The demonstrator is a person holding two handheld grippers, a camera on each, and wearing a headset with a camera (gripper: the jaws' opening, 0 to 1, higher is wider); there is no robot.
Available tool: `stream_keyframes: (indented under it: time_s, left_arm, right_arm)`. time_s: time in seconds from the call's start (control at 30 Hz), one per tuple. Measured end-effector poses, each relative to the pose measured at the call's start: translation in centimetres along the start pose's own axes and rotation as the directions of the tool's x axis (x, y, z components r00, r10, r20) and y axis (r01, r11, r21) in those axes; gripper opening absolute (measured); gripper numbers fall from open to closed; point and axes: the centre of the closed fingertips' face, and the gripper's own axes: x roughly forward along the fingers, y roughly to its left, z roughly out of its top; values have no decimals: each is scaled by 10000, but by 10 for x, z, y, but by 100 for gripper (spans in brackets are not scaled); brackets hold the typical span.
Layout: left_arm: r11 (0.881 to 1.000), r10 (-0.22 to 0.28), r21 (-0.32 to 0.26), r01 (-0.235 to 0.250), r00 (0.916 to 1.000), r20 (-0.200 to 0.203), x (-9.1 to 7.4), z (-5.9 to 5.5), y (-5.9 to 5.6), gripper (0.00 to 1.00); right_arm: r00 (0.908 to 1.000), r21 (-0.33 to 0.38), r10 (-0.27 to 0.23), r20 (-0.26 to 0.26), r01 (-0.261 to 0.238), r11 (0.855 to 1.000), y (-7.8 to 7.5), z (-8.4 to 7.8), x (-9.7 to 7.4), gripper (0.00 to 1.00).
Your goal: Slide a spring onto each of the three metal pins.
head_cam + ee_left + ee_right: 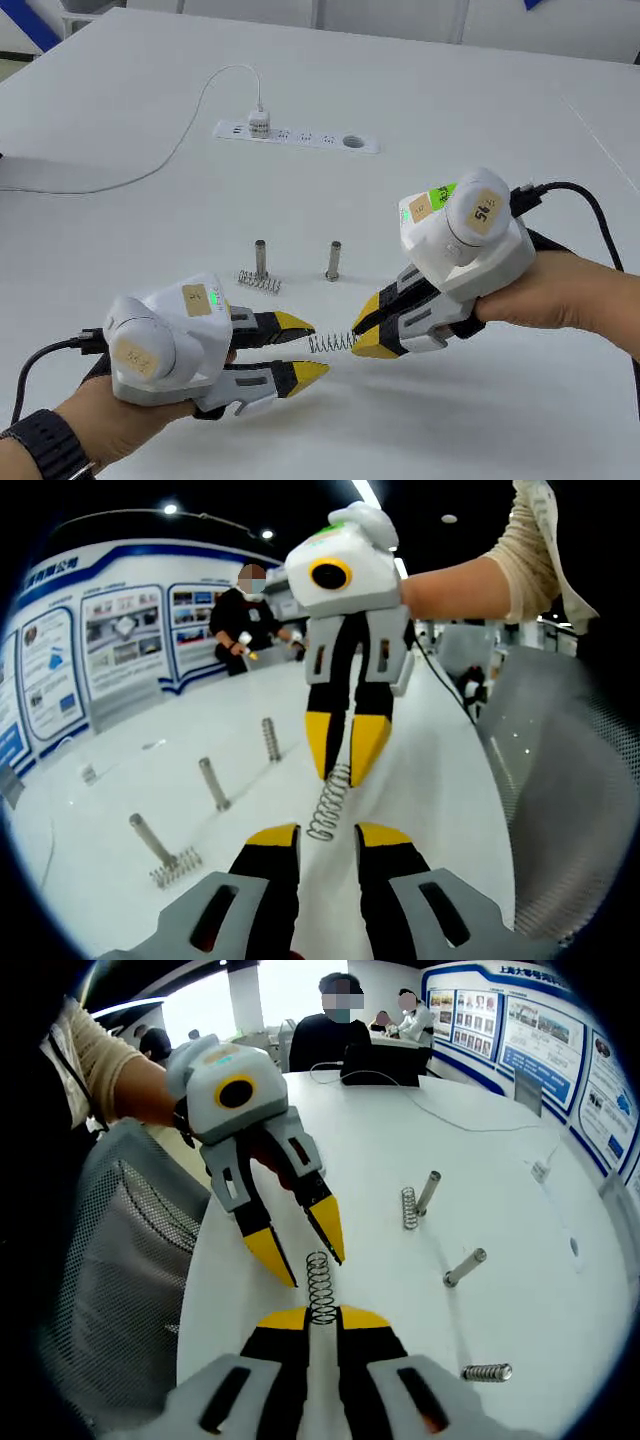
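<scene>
Your left gripper is nearest, low in the head view. Its fingers are apart, and the yellow tips flank one end of a spring without clearly touching it. Your right gripper faces it with its fingers pressed together on the other end, so the spring hangs level in the air between the two, above the surface.

The spring looks like thin wire, very light and springy. It will likely bend, squash or flick away if pinched mid-coil, so take it near one end, gently, and leave the bore open.

Beyond the fingers, two bare pins stand upright, and a second spring lies at the foot of the left one. In the left gripper view, a third pin farther off seems to carry a spring already. Past them, well apart, a power strip lies on the surface.
</scene>
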Motion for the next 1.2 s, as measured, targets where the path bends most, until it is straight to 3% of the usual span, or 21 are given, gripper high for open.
stream_keyframes:
  time_s: [0.27,0.9,1.2]
  left_arm:
    - [9988,-20,495,27,9999,-132,3,-1,-2,13]
    - [9988,-110,474,108,9999,44,6,5,-4,11]
    - [9989,-70,456,67,10000,60,10,5,-5,11]
  right_arm:
    - [9997,-187,122,-210,-126,9997,6,4,-2,11]
    - [9999,-1201,-165,2,164,9926,13,44,-12,11]
    - [9990,-1530,-215,-399,151,9881,13,44,-9,11]
